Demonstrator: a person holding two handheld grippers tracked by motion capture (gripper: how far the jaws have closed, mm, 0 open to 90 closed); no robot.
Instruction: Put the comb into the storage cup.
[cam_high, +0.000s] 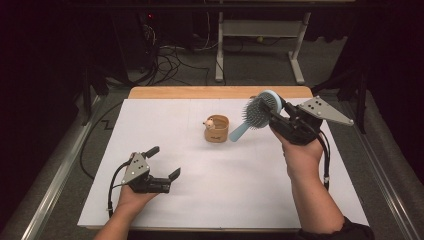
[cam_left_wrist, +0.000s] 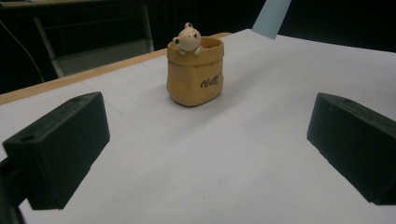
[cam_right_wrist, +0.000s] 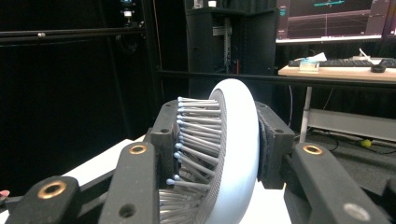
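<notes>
White matte tabletop (cam_high: 225, 190), right tongs (cam_high: 274, 116) clamping bristly hairbrush (cam_high: 260, 112), left tongs (cam_high: 165, 162) agape, seemingly ceramic pot (cam_high: 216, 129).

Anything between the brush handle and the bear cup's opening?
Nothing visible. The pale blue hairbrush, clamped by its head in the right gripper, hangs handle-down just right of the tan bear-trimmed cup, with only bare white table below.

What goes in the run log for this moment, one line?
right tongs: shut on hairbrush, lifted | left tongs: open, empty | bear pot: upright on table
</notes>
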